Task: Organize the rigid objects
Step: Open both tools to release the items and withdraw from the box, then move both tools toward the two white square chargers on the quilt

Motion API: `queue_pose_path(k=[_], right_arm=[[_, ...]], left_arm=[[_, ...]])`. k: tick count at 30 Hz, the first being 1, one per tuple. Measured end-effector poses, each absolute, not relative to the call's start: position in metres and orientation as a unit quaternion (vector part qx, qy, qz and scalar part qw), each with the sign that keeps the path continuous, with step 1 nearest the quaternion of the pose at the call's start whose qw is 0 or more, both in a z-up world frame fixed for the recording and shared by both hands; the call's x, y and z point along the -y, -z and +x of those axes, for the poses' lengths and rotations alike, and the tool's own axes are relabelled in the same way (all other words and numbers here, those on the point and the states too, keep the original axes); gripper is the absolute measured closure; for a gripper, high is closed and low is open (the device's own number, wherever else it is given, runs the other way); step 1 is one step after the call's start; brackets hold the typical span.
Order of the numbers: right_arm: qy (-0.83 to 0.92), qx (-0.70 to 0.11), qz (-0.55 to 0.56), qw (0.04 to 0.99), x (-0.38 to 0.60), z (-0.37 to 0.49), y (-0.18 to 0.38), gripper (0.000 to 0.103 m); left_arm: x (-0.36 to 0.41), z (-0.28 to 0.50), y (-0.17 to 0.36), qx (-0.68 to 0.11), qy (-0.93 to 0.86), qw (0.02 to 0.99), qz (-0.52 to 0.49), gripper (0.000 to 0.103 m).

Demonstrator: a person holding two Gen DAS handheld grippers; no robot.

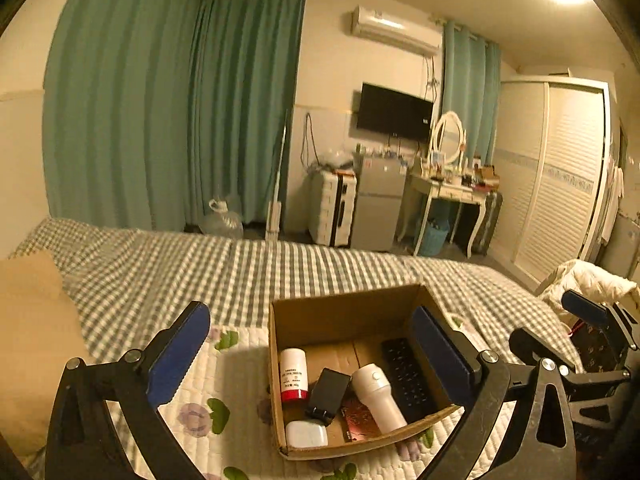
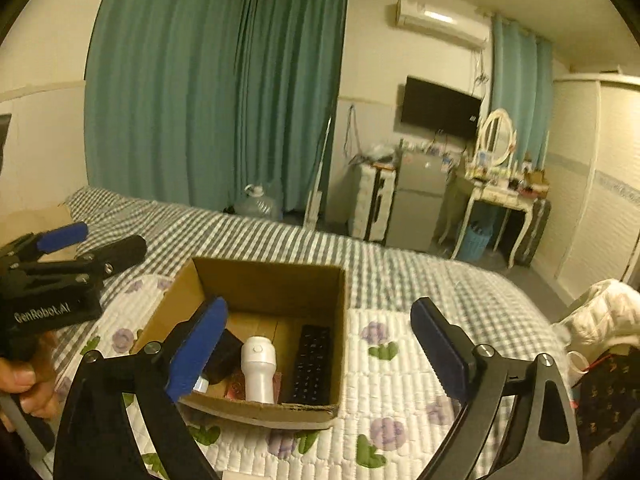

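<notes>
An open cardboard box [image 1: 340, 312] sits on the bed's floral quilt; it also shows in the right wrist view [image 2: 264, 280]. Inside lie a white and red bottle [image 1: 293, 376], a black case [image 1: 330, 394], a white flashlight-like device [image 1: 378, 394], a black remote [image 1: 406, 376], a small white box [image 1: 306, 434] and a reddish packet [image 1: 360, 416]. My left gripper [image 1: 316, 360] is open and empty, held above the box. My right gripper [image 2: 320, 356] is open and empty, above the box's right side. The device [image 2: 259, 364] and the remote [image 2: 312, 364] also show there.
The bed has a grey checked sheet [image 1: 240, 268] and a beige pillow [image 1: 32, 344] at left. A white garment [image 1: 584, 280] and a dark patterned bag [image 2: 608, 392] lie at right. Beyond the bed stand a suitcase, small fridge [image 1: 376, 208], dressing table and wardrobe.
</notes>
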State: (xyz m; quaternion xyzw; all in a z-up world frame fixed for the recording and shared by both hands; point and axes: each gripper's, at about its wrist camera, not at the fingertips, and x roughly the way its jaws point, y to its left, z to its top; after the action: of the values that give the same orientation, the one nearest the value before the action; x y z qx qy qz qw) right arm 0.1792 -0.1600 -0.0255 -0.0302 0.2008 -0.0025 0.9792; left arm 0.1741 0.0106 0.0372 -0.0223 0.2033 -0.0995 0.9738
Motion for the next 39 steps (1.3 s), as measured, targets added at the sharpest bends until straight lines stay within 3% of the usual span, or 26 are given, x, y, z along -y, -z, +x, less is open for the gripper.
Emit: queue_pose_path(k=[4,25,39], right_arm=[[0.009,-0.178,-0.037,0.983,0.159,0.149,0.008,0.0],[0.001,-0.136,-0.041,0.99,0.152,0.047,-0.02,0.0],[-0.032,-0.191,-0.027,0.981,0.151,0.054,0.033,0.0]], left_arm=[[-0.011,0.15,-0.054,-0.184,0.094,0.978,-0.022,0.0],[-0.028,0.057,-0.095,-0.135,0.09,0.986,-0.031,0.0],[-0.016,0.067,-0.045,-0.176,0.091,0.98,0.014,0.0]])
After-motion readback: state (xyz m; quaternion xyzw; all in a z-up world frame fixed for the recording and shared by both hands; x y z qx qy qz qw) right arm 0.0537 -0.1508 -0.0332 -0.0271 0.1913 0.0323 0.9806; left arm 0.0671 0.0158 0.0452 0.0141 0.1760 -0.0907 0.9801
